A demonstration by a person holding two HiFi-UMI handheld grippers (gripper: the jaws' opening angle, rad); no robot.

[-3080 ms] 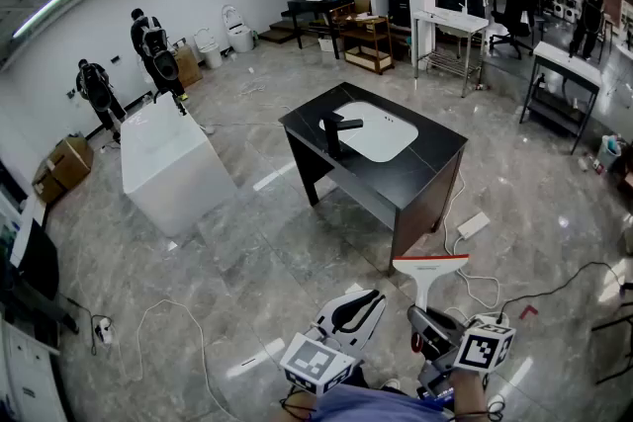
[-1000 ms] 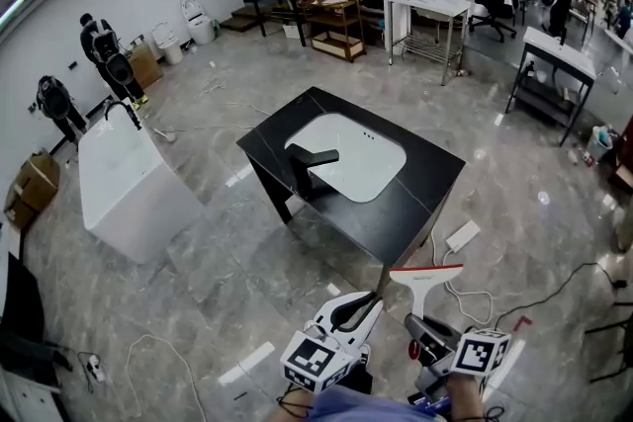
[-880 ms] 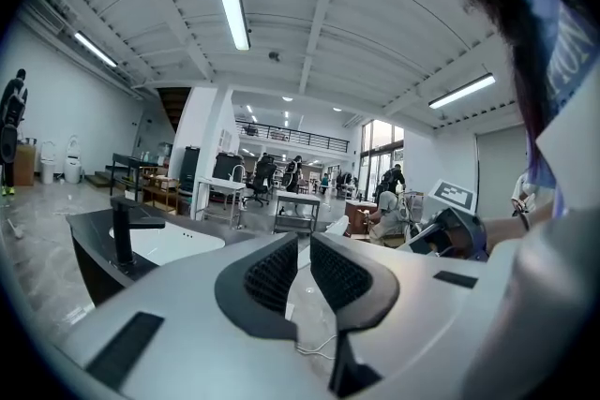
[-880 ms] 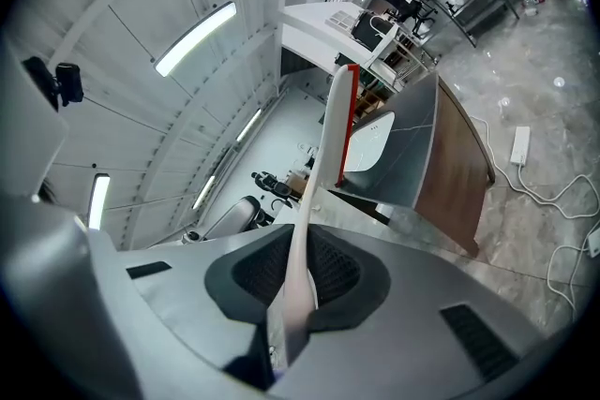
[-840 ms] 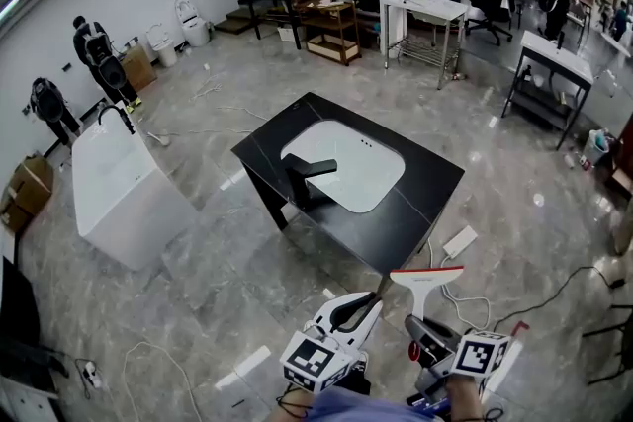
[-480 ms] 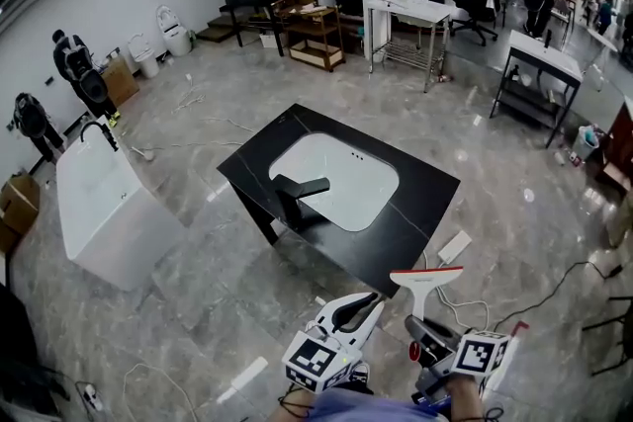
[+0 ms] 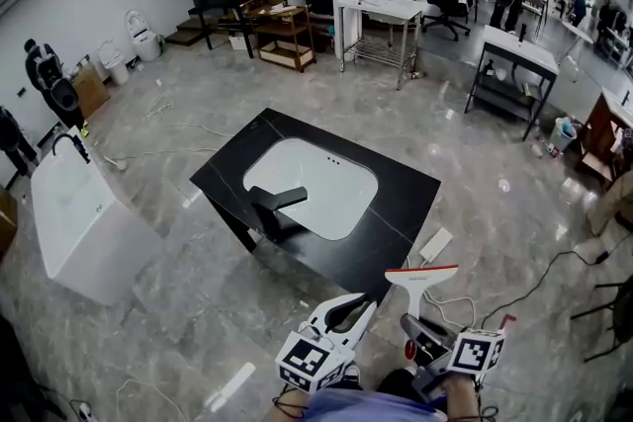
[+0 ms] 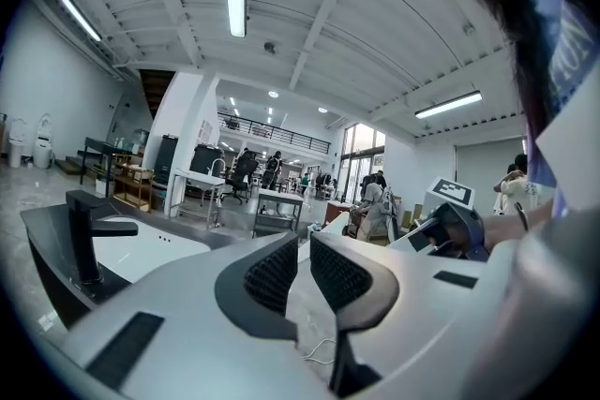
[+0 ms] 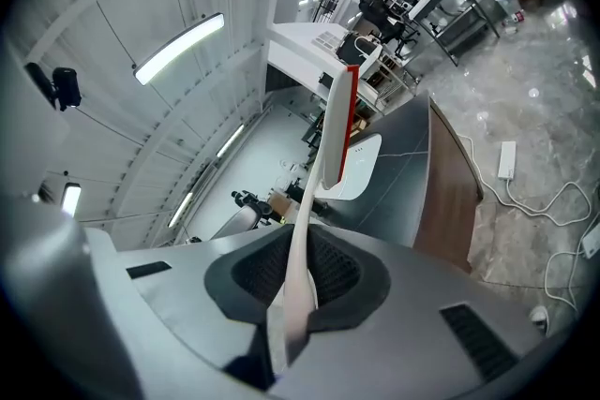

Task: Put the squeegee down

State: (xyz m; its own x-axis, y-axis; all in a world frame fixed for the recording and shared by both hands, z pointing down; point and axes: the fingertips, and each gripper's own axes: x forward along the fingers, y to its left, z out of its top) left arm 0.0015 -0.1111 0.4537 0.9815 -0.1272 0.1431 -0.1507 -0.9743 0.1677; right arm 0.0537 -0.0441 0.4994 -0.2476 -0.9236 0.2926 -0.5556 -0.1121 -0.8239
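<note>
The squeegee (image 7: 422,277) has a white handle and a white blade with a red edge. My right gripper (image 7: 416,321) is shut on its handle and holds it upright, blade on top, near the bottom of the head view. In the right gripper view the handle (image 9: 336,131) rises from between the pads (image 9: 330,269). My left gripper (image 7: 368,304) sits just left of it, jaws drawn together with only a thin slit and nothing in them (image 8: 304,262). Ahead stands a black table (image 7: 396,203) with a white basin (image 7: 316,188) and a black faucet (image 7: 272,203).
A white tub (image 7: 69,222) stands at the left. A power strip (image 7: 435,244) and cables (image 7: 554,262) lie on the marble floor right of the table. Metal tables (image 7: 381,10) and people (image 7: 54,84) are farther back.
The black table has come nearer and slid left in the head view. Both grippers keep their place at the bottom of the frame, and the squeegee stays upright in the right one.
</note>
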